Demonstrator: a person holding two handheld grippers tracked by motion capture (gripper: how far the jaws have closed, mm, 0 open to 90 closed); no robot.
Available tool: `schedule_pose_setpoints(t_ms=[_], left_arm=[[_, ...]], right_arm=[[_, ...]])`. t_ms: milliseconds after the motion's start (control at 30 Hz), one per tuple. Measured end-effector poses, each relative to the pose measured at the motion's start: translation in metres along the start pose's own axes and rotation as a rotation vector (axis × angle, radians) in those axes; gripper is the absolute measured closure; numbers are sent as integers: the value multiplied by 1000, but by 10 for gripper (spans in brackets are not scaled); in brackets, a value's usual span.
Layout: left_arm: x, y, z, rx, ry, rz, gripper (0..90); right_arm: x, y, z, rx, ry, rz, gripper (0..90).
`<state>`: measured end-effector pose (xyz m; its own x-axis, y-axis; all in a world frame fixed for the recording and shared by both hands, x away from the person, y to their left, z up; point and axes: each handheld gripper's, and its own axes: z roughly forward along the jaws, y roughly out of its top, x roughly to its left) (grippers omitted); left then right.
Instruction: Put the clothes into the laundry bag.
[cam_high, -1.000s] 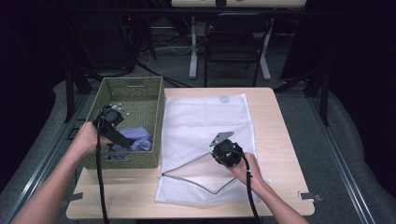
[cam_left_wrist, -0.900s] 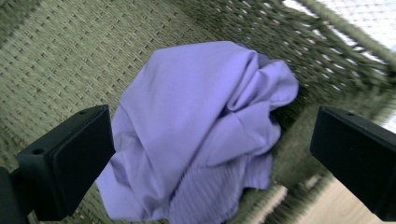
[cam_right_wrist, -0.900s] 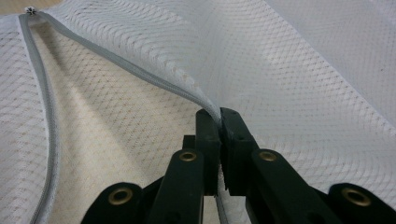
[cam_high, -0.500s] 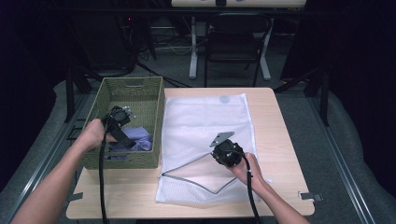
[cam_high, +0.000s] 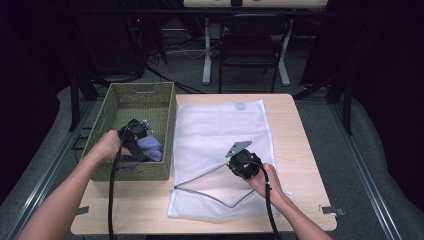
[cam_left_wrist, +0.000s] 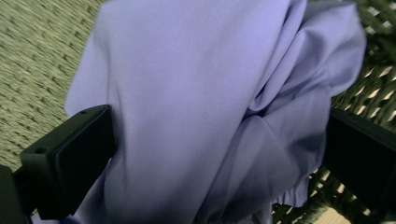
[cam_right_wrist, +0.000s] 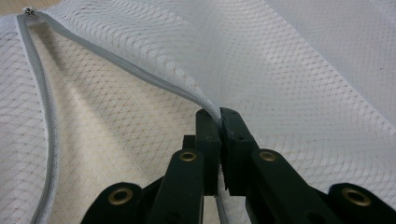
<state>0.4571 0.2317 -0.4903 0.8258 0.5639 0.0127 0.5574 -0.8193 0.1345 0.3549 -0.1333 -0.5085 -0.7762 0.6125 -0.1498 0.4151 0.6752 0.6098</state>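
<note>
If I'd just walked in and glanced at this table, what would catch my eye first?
Probably the big white mesh laundry bag spread across the wooden table, its zipped edge pinched and lifted open by the right gripper. Next, the green woven basket at the table's left, where the left gripper reaches in with its jaws open on either side of a crumpled lilac cloth.

Smooth matt lilac cloth (cam_left_wrist: 196, 107) lies in a rough woven basket (cam_high: 142, 95); the white bag (cam_right_wrist: 289, 70) is fine mesh; the counter (cam_high: 295, 130) is pale wood.
</note>
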Motion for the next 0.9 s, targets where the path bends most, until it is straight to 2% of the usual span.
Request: schedule_pose_setpoints(t_ms=[67, 133, 300, 400, 500, 667, 900], left_arm=[[1, 1, 4, 13, -5, -3, 14], [3, 1, 6, 7, -19, -18, 30], [5, 3, 10, 27, -8, -23, 60], [7, 5, 12, 49, -7, -13, 110], [7, 6, 15, 53, -11, -29, 171], [7, 7, 17, 67, -22, -23, 330], [5, 7, 18, 77, -52, 11, 597]], right_arm=[[1, 0, 1, 1, 0, 0, 870], [1, 0, 1, 4, -1, 2, 870], [1, 0, 1, 4, 1, 1, 871], [1, 0, 2, 6, 0, -1, 870], [0, -1, 1, 4, 0, -6, 870], [-1, -1, 0, 5, -3, 4, 870], [-1, -1, -1, 0, -8, 6, 870]])
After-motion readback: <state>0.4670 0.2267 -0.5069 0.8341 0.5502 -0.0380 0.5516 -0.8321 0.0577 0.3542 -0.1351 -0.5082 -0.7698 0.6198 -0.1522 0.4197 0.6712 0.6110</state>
